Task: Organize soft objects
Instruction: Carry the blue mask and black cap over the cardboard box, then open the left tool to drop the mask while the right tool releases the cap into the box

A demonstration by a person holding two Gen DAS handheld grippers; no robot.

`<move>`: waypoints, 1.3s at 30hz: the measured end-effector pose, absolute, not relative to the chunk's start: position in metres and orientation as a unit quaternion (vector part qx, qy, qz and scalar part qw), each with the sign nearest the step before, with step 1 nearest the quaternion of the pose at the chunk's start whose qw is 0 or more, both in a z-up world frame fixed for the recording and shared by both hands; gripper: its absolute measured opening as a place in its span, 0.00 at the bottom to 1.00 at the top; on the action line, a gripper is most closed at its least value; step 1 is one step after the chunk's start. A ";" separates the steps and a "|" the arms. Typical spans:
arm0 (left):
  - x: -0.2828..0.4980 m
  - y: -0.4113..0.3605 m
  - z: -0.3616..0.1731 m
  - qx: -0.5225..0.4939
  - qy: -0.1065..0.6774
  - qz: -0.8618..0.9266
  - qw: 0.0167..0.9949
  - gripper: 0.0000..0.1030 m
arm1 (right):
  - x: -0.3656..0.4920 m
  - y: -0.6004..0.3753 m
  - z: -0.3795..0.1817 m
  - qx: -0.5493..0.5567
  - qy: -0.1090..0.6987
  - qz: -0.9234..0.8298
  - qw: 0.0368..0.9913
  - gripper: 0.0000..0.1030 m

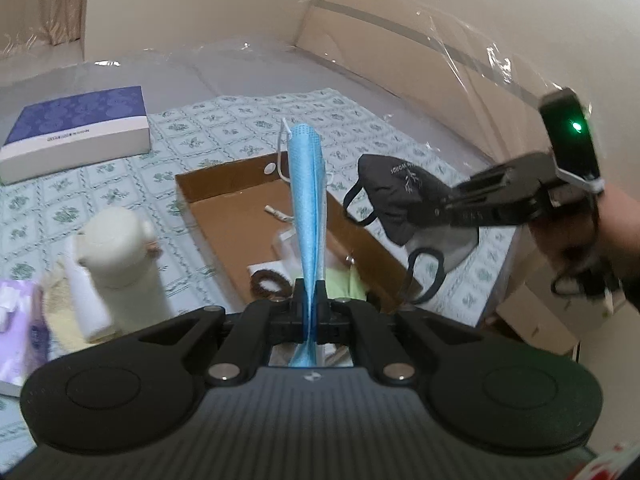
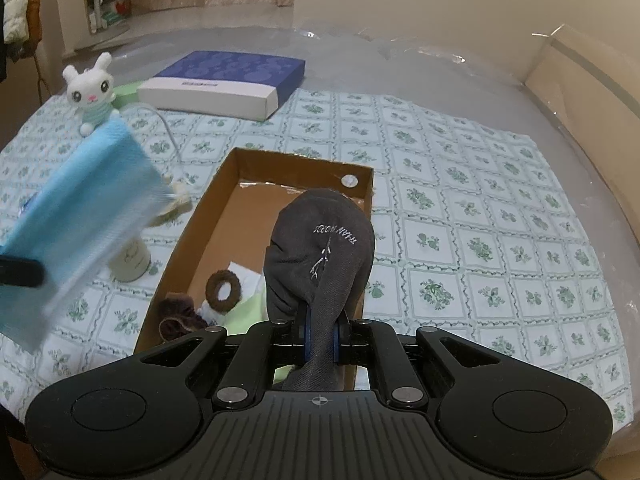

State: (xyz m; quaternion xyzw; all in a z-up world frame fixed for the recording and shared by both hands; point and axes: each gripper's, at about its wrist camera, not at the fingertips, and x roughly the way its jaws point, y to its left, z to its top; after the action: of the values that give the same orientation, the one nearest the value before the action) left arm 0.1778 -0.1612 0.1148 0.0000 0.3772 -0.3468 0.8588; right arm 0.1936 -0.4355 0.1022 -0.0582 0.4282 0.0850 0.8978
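Left wrist view: the left gripper [image 1: 310, 304] has its jaws clamped tight on a folded blue face mask [image 1: 307, 208], which stands up edge-on from the jaws, its white ear loop [image 1: 282, 156] hanging off the top. Just beyond the jaws lies an open cardboard box [image 1: 224, 200] holding a brown hair ring [image 1: 269, 283] and some pale green cloth [image 1: 340, 284]. To the left of the jaws stands a blurred cream plush toy [image 1: 120, 248]; farther off on that side, a blue and white flat box [image 1: 76, 136] rests on the floral cloth [image 1: 240, 120] spread over a plastic-covered bed [image 1: 240, 64]. To the right, the right gripper [image 1: 438, 210], held in a person's hand [image 1: 576, 240], has a dark grey face mask [image 1: 400, 196] above the cardboard box's right edge.

Right wrist view: the right gripper [image 2: 320, 340] has its jaws nearly closed, pinching the dark grey face mask [image 2: 324, 252], which rises straight ahead over the cardboard box [image 2: 260, 208]. The blue face mask [image 2: 80, 220] blurs past on the left, above the cloth. A white bunny toy [image 2: 91, 88] stands far left.
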 end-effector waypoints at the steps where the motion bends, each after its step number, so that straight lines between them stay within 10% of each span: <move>1: 0.180 -0.167 0.112 -0.005 0.377 -0.343 0.860 0.01 | 0.195 -0.436 0.101 -0.057 0.427 0.085 0.899 0.09; 22: 0.274 -0.244 0.053 -0.067 0.402 -0.229 0.884 0.02 | 0.269 -0.453 0.059 -0.017 0.428 0.114 0.896 0.09; 26: 0.291 -0.253 0.043 -0.054 0.402 -0.208 0.890 0.25 | 0.280 -0.456 0.050 -0.008 0.435 0.112 0.894 0.09; 39: 0.278 -0.238 0.030 -0.044 0.405 -0.208 0.889 0.25 | 0.277 -0.453 0.044 0.007 0.436 0.118 0.892 0.09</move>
State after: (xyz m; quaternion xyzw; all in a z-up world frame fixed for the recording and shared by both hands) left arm 0.2780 -0.2384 0.0297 -0.0436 0.4048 -0.2081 0.8894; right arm 0.2766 -0.4532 0.0436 0.0066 0.4359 0.1181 0.8922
